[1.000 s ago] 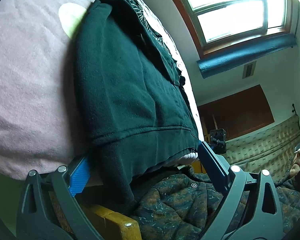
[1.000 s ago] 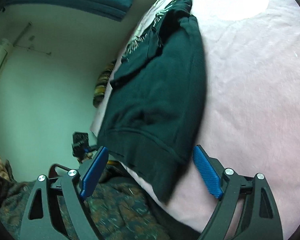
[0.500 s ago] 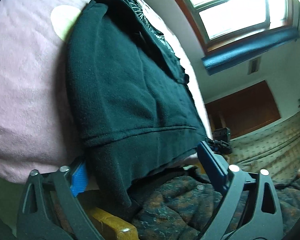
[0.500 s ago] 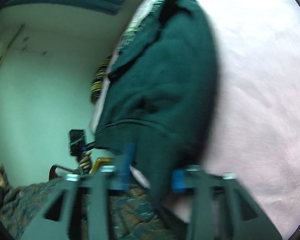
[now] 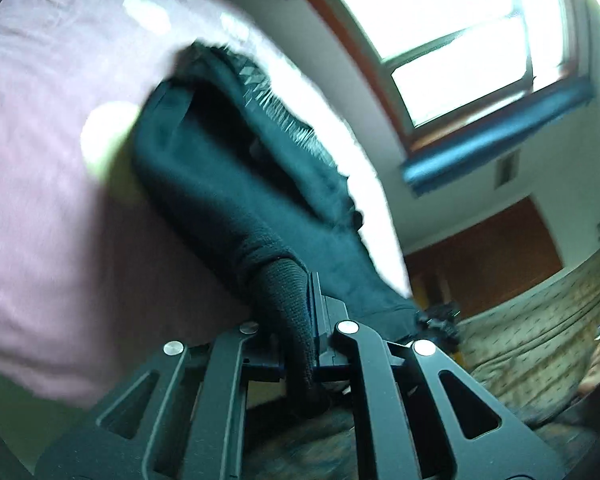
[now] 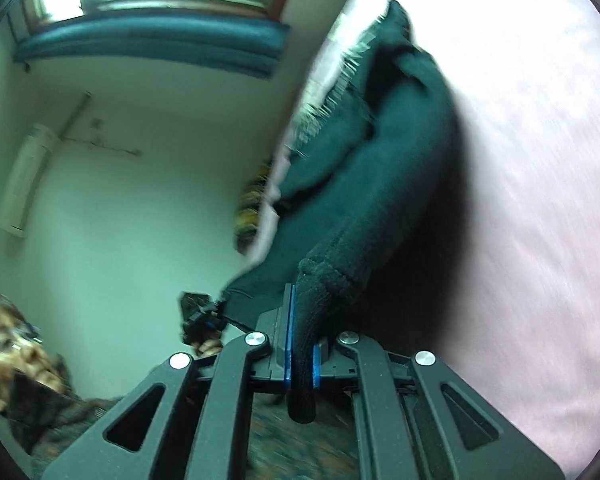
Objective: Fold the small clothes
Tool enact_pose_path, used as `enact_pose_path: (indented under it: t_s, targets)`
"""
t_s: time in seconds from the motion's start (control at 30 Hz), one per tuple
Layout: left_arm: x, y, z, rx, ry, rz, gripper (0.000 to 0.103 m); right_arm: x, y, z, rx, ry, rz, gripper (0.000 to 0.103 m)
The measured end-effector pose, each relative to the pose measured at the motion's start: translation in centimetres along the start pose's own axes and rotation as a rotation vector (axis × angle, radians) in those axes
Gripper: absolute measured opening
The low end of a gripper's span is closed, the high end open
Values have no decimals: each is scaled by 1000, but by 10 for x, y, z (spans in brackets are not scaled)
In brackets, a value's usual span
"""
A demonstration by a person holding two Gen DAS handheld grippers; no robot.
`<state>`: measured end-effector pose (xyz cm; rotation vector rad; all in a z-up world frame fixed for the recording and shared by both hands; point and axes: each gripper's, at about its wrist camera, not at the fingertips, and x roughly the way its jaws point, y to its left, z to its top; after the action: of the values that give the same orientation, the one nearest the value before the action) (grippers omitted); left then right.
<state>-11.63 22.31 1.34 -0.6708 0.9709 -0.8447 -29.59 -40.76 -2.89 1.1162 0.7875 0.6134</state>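
The dark green sweater (image 5: 228,184) lies on the pink bed (image 5: 48,208), running from 11 o'clock down to 6 o'clock in the left wrist view. There the left gripper (image 5: 300,320) pinches its ribbed hem between clenched fingers. In the right wrist view, the right gripper (image 6: 302,344) likewise clamps the hem at 6 o'clock.

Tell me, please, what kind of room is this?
Most likely a bedroom in a home. A pink bed sheet lies under the dark green sweatshirt, a window lets in daylight, and an air conditioner hangs on the wall.
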Motion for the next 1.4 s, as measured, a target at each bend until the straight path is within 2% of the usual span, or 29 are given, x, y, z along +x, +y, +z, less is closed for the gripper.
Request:
enact_pose_path:
  t_s: [0.1, 0.27, 0.37, 0.47, 0.57, 0.63, 0.77, 0.83, 0.87, 0.9, 0.93, 0.97, 1.03, 1.1, 1.17, 1.23, 1.33, 1.4]
  targets:
    - [6, -3, 32, -15, -50, -41, 7, 5, 18, 34, -33, -40, 57, 6]
    - [42, 9, 101, -24, -102, -83, 7, 31, 21, 119, -31, -93, 110, 6]
    - [76, 31, 137, -44, -90, -51, 7, 54, -6, 166, 42, -106, 117, 6]
    - [112, 61, 161, -96, -48, 0, 7, 84, -50, 198, 162, -94, 71, 6]
    - [137, 87, 174, -142, -9, 20, 8, 101, -86, 213, 266, -99, 39, 6]
    - [144, 97, 179, -174, 7, -21, 12, 106, -102, 217, 322, -111, 64, 6]
    - [144, 92, 187, -158, 34, -42, 16, 105, -106, 218, 333, -104, 94, 8]
    - [141, 86, 189, -132, 46, -59, 29, 104, -106, 220, 345, -90, 113, 13]
    - [140, 84, 192, -130, 50, -78, 34, 103, -106, 223, 345, -89, 117, 19]
    - [137, 82, 192, -134, 53, -101, 46, 102, -105, 226, 340, -92, 121, 24]
    - [131, 81, 193, -140, 53, -124, 55, 98, -104, 228, 333, -103, 132, 34]
    - [125, 80, 195, -143, 42, -129, 57, 91, -103, 226, 327, -111, 138, 42]
    - [110, 80, 200, -128, -14, -106, 64, 79, -95, 227, 292, -138, 114, 50]
    - [91, 81, 204, -115, -72, -95, 67, 70, -86, 227, 241, -151, 92, 52]
    - [82, 81, 206, -98, -90, -69, 73, 60, -71, 228, 153, -164, 26, 56]
    - [85, 80, 206, -58, -62, -20, 78, 56, -54, 231, 51, -178, -74, 57]
    - [104, 79, 207, 0, 15, 52, 78, 60, -35, 241, -79, -173, -186, 57]
    - [117, 76, 208, 48, 50, 91, 80, 67, -26, 249, -143, -150, -229, 57]
